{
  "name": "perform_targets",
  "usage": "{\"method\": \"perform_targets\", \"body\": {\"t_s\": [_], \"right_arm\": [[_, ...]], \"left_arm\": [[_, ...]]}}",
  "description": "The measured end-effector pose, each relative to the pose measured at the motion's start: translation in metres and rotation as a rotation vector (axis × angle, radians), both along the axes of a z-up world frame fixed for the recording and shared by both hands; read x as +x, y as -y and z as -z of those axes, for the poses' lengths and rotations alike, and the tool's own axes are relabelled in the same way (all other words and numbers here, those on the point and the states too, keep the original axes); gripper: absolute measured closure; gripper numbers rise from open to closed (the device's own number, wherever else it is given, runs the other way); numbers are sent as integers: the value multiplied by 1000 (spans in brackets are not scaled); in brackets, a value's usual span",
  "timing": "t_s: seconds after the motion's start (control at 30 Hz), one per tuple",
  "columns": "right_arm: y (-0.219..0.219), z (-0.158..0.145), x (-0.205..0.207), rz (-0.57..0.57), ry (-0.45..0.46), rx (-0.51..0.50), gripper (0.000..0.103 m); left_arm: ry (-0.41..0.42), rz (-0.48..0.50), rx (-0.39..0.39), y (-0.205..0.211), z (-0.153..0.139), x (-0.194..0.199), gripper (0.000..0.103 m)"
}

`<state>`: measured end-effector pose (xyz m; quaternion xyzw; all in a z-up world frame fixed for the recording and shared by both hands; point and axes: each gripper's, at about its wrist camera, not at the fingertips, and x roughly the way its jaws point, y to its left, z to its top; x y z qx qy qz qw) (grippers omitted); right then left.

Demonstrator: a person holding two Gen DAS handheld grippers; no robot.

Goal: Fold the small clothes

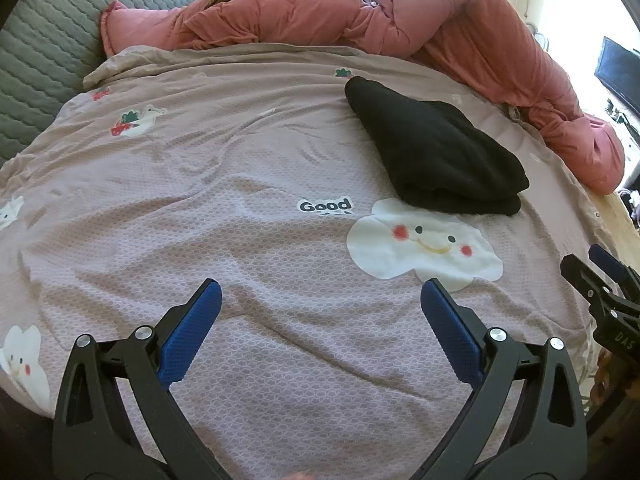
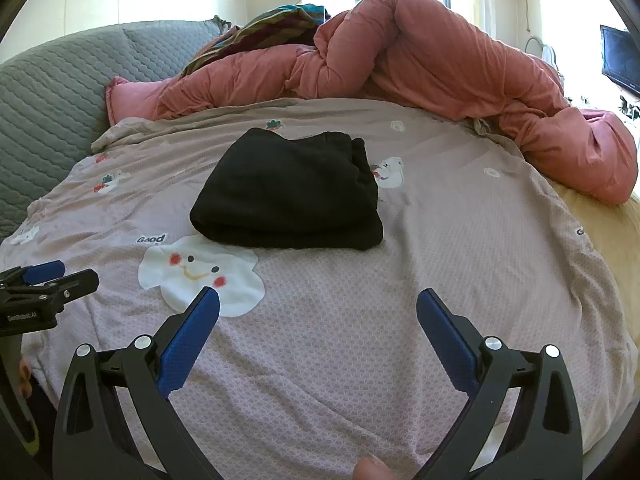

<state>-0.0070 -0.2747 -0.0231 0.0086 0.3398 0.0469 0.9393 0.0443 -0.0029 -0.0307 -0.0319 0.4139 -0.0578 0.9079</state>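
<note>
A black garment [image 1: 436,152] lies folded into a thick stacked bundle on the mauve printed bed cover [image 1: 240,220], just beyond a smiling white cloud print. My left gripper [image 1: 320,292] hangs open over bare cover, well short and left of the bundle. In the right wrist view the black garment [image 2: 292,196] sits ahead and slightly left, and my right gripper [image 2: 318,300] is open with nothing between its blue pads. Each gripper shows at the edge of the other's view: the right gripper [image 1: 600,280] and the left gripper [image 2: 44,280].
A bunched salmon-pink duvet [image 2: 440,68] runs along the far side and right edge of the bed. A grey quilted headboard [image 1: 48,60] rises at the left. Striped fabric [image 2: 276,24] lies behind the duvet. A dark screen [image 2: 622,60] stands at the far right.
</note>
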Motion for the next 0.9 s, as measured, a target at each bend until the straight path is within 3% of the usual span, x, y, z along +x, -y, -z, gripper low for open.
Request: {"method": "perform_targets", "body": {"t_s": [0.9], "right_arm": [[-3,-4,-2,-6,3,-6,5]], "left_arm": [[3,-12,11,1,-3,-2,10]]}}
